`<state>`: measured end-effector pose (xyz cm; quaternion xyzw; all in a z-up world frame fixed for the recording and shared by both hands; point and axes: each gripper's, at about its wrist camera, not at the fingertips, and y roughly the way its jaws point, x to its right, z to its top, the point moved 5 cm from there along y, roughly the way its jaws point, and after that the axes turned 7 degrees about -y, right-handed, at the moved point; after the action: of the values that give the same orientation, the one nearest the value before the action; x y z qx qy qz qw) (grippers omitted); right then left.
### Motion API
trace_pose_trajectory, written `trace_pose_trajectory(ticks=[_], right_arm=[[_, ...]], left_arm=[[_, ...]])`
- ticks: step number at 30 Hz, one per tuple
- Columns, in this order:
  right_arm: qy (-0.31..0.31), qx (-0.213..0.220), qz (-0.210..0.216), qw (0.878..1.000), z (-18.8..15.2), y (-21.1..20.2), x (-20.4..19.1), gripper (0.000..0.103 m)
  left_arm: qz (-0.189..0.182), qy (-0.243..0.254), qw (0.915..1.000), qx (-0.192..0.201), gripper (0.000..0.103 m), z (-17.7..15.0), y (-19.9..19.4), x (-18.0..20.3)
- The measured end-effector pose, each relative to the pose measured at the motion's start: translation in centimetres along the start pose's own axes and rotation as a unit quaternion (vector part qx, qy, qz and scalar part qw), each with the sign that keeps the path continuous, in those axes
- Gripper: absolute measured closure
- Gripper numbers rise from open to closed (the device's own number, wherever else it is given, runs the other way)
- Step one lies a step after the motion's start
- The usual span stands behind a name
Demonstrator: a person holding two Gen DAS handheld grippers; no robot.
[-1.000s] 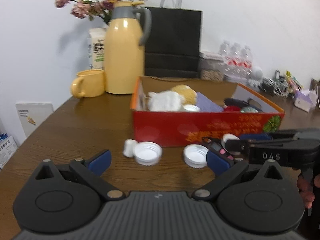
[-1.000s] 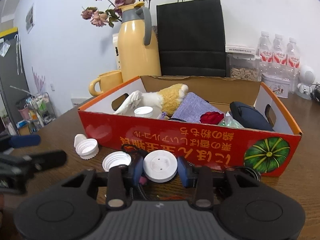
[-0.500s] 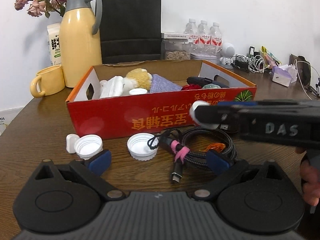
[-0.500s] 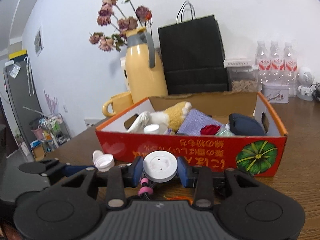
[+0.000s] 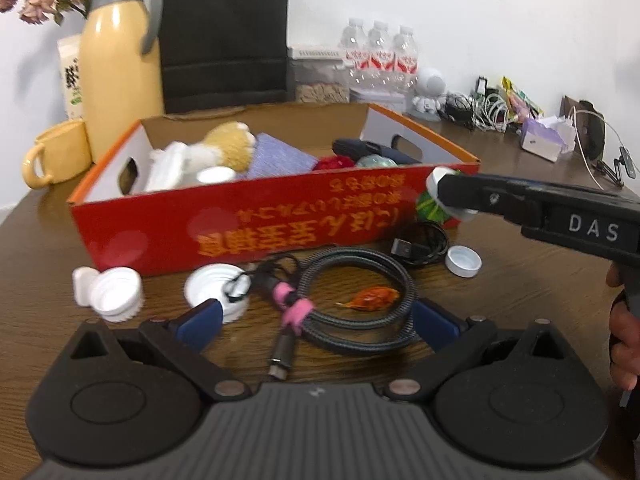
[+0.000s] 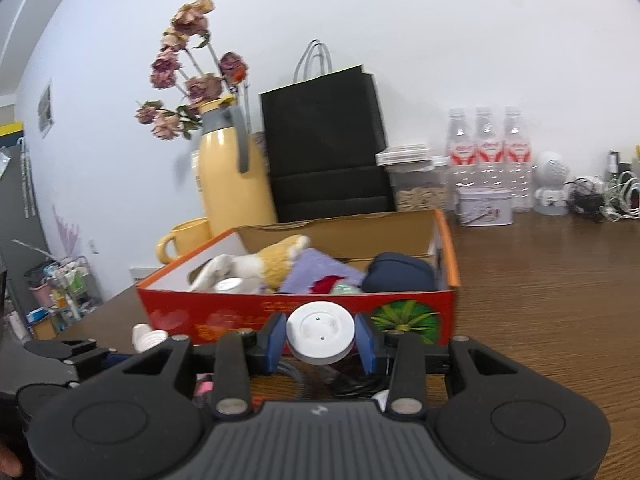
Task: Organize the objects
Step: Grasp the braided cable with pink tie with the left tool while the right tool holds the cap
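My right gripper point(image 6: 321, 338) is shut on a white round lid point(image 6: 321, 334), held just in front of the red cardboard box point(image 6: 240, 314) near its rim. In the left wrist view the right gripper point(image 5: 448, 194) and the lid point(image 5: 434, 178) hang by the box's right front corner. The box point(image 5: 256, 228) holds a plush toy point(image 5: 224, 146), a purple cloth and a dark pouch. My left gripper point(image 5: 316, 320) is open low over the table, its fingers either side of a coiled braided cable point(image 5: 360, 280) with a pink tie. White caps point(image 5: 116, 288) lie at the left.
A small white cap point(image 5: 463, 261), a black cable point(image 5: 424, 240) and an orange wrapper point(image 5: 372, 297) lie before the box. Behind stand a yellow thermos point(image 5: 120, 64), a mug point(image 5: 52, 156), a black paper bag point(image 5: 224, 36) and water bottles point(image 5: 380, 56). A hand point(image 5: 622, 328) holds the right gripper.
The left view has swung right, bringing the coiled cable between its open fingers. The right gripper has carried the white lid up and to the right along the box front.
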<state>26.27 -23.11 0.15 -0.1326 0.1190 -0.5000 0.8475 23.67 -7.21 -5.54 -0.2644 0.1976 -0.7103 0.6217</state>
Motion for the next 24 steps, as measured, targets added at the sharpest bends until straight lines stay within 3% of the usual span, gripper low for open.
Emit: trace_pose_trajectory(ticks=[10,24], right_arm=[[0.008,0.014,-0.023,1.000,0.0,-1.0,2.8,0.066],[0.000,0.029,-0.011,1.000,0.1,-1.8,2.2,0.066]], left_arm=[[0.025,-0.003,0.9992,-0.032,0.000,0.7,3.0,1.7],[0.039,0.001,0.9982,-0.046,0.000,0.8,4.3,2.8]])
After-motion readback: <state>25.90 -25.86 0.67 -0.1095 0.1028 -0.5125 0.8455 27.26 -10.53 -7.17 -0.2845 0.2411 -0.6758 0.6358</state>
